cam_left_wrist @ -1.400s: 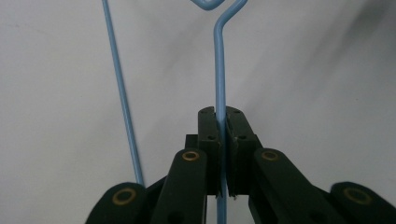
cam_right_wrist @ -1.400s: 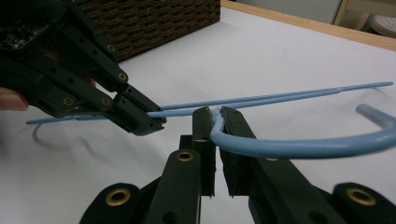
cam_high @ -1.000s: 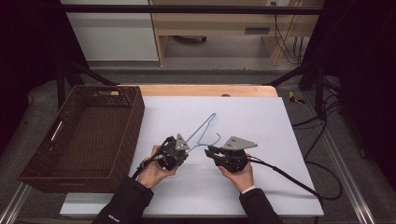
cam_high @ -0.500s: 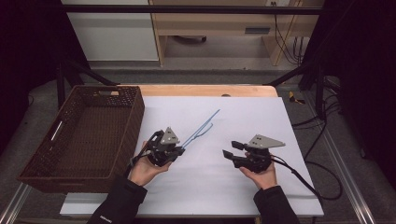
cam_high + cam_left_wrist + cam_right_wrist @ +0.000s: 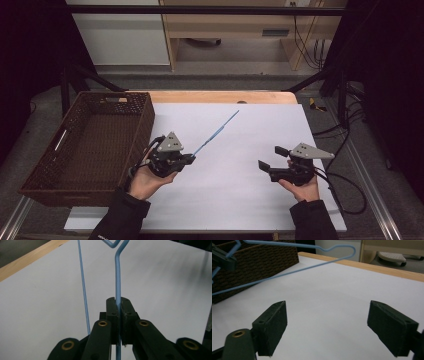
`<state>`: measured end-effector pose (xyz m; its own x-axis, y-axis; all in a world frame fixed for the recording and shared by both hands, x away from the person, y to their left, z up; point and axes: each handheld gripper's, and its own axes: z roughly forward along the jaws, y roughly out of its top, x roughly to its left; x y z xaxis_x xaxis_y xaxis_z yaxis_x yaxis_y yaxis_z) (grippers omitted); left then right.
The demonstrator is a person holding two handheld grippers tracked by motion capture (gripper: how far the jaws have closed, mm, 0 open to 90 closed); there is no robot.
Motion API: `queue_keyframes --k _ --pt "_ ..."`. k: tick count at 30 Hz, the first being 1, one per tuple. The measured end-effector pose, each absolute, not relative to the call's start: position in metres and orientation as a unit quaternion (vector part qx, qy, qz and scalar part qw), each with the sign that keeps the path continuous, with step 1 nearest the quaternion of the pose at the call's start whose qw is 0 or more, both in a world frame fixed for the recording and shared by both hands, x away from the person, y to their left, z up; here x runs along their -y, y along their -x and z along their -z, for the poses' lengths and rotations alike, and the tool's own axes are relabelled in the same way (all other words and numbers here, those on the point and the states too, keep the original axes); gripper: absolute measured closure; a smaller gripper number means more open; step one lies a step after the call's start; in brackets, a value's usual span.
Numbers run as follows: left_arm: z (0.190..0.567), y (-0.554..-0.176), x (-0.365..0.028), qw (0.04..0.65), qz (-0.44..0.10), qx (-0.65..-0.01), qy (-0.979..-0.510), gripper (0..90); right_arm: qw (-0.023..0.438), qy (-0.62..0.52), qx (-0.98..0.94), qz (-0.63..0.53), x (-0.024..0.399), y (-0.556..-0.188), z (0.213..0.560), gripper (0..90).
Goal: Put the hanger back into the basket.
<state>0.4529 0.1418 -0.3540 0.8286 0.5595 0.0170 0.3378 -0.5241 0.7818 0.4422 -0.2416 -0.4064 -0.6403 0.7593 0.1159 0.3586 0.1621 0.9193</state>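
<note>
- Since one second ago the two hands have separated: the right gripper (image 5: 270, 165) has left the blue wire hanger (image 5: 216, 132) and gone toward the right side of the table, and the left gripper (image 5: 189, 159) has carried the hanger closer to the wicker basket (image 5: 50, 176).
- Now the left gripper is clamped on the hanger's wire, with its jaws pressed together around one thin strand, as the left gripper view shows clearly.
- The hanger is lifted above the white table cover (image 5: 240, 205) and points away from the person, toward the far edge; it is near the basket but not in it.
- The right gripper has its jaws wide apart and holds nothing; it hovers over the white cover, well apart from the hanger.
- What could go wrong, in my judgement: the wire is thin and smooth and is held at one point only, so the long free part may swing or turn in the jaws, or slip out. Its far end could also catch on the basket rim if it is moved that way.
- From above the hanger looks like only one line, so its full shape is hard to read; in the left gripper view its top is cut off.
</note>
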Motion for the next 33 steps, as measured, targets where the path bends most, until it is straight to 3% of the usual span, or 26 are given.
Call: queue_keyframes --k 7,22,33 --pt "0.337 -0.445 -0.146 0.428 -0.134 -0.241 -0.861 87.2 0.196 -0.397 -0.739 -0.508 0.253 -0.439 0.411 7.8" --pt "0.293 -0.443 -0.167 0.428 -0.144 -0.233 -0.861 87.2 0.206 -0.403 -0.735 -0.504 0.260 -0.433 0.409 6.4" --pt "0.266 -0.454 -0.204 0.445 -0.139 -0.246 -0.850 87.2 0.207 -0.402 -0.735 -0.505 0.260 -0.432 0.409 6.2"
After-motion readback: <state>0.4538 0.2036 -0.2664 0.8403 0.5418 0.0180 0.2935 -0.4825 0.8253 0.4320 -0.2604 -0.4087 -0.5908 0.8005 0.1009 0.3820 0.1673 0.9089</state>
